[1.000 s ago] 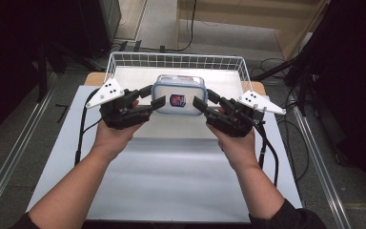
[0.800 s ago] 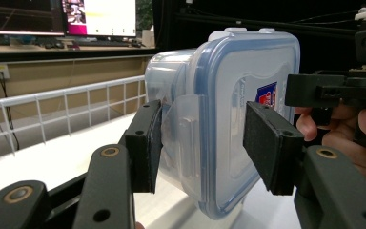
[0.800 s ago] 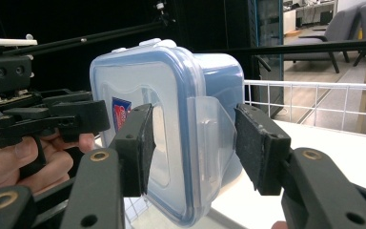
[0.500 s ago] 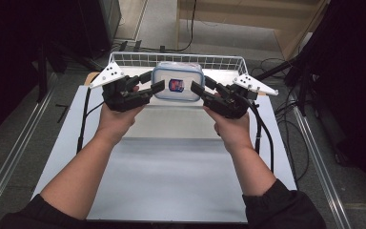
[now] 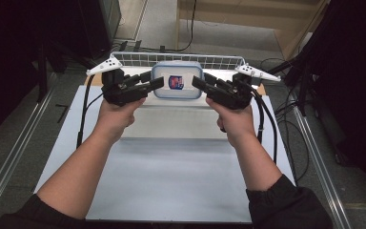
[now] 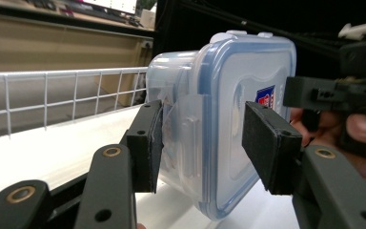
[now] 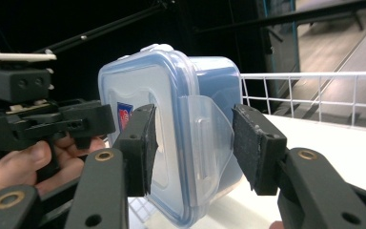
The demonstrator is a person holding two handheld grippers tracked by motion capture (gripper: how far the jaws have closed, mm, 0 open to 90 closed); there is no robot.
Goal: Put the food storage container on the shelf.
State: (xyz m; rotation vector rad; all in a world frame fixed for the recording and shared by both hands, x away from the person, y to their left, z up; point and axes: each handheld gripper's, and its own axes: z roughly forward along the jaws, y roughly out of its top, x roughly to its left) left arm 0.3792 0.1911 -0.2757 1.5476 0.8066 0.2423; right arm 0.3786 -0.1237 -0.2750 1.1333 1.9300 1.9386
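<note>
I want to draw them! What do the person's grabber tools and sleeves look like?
Each of the tongs, left and right, is black, with two flat padded jaws on linked bars with brass-coloured rivets. A white three-cornered plate with small holes sits on top. Black cables trail back. The sleeves are dark and pushed up.

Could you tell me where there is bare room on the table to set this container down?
The white board is bare between the two forearms and toward its near edge. It is crowded at the far end, where both grippers flank the lidded container in front of the wire basket.
</note>
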